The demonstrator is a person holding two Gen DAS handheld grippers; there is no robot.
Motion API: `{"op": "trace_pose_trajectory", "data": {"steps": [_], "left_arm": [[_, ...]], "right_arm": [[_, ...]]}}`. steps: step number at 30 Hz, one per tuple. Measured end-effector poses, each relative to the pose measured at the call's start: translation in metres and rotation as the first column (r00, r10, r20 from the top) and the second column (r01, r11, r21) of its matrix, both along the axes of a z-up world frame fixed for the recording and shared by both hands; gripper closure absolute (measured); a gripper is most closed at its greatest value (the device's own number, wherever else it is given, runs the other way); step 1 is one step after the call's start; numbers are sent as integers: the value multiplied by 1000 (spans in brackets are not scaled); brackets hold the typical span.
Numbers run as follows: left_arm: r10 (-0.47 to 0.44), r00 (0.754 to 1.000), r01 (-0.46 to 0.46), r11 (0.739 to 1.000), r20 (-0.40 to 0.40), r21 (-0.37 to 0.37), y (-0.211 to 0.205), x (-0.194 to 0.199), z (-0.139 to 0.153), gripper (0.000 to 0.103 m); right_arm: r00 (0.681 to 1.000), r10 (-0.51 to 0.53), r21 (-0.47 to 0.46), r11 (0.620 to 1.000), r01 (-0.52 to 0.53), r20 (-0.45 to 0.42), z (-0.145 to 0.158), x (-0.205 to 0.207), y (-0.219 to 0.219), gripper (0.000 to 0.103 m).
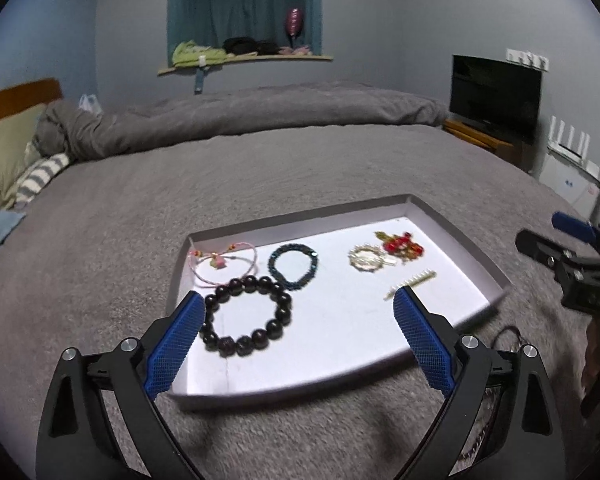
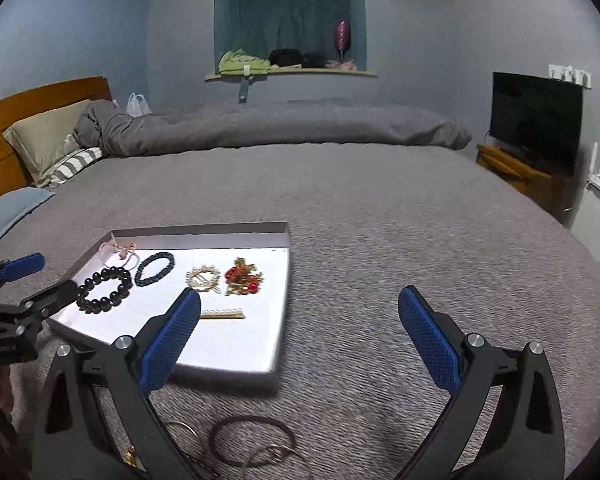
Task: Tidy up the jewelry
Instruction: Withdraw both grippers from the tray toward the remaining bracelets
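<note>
A shallow white tray lies on the grey bedspread. In it are a dark bead bracelet, a pink cord bracelet, a teal bracelet, a gold round brooch, a red and gold ornament and a pale comb clip. My left gripper hovers open over the tray's near side, nothing between its blue pads. My right gripper is open and empty, right of the tray.
Loose dark hoops and a chain lie on the bedspread near my right gripper. Pillows and a rolled duvet sit at the far side. A television stands on a wooden stand at right.
</note>
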State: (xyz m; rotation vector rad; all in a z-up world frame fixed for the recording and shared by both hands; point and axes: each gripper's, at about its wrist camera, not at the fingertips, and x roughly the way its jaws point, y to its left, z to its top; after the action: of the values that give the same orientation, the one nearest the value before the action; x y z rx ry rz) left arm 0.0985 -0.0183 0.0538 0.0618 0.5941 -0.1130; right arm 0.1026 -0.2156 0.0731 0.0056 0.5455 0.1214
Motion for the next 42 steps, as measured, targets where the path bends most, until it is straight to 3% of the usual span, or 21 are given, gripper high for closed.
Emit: {"op": "trace_pose_trajectory", "data": {"steps": [7, 14, 19, 32, 35, 37, 39, 42], "left_arm": [[-88, 996, 89, 996, -13, 11, -22, -24, -13, 6], [-194, 976, 195, 981, -96, -6, -41, -44, -39, 6], [-246, 959, 245, 969, -142, -24, -49, -55, -54, 6], [-356, 920, 358, 934, -164, -17, -69, -70, -69, 10], [-388, 908, 390, 920, -157, -18, -73, -74, -68, 20], [-388, 905, 391, 920, -174, -16, -75, -73, -70, 36], [-372, 908, 377, 926, -191, -12, -74, -70, -73, 44], [-362, 912, 368, 930, -193, -10, -73, -68, -73, 50]], "right_arm": [[1000, -22, 9, 1000, 22, -19, -11, -15, -17, 5], [997, -31, 11, 999, 32, -69, -29, -31, -34, 5], [995, 23, 50, 999, -18, -100, -41, -46, -40, 5], [984, 101, -33, 994, -107, -146, -63, -73, -36, 6], [982, 111, -23, 993, -116, -155, -64, -74, -38, 6], [981, 113, -28, 993, -119, -155, -64, -74, -37, 11], [979, 123, -39, 991, -131, -159, -65, -74, -34, 15], [975, 143, -49, 987, -153, -168, -66, -75, -29, 24]]}}
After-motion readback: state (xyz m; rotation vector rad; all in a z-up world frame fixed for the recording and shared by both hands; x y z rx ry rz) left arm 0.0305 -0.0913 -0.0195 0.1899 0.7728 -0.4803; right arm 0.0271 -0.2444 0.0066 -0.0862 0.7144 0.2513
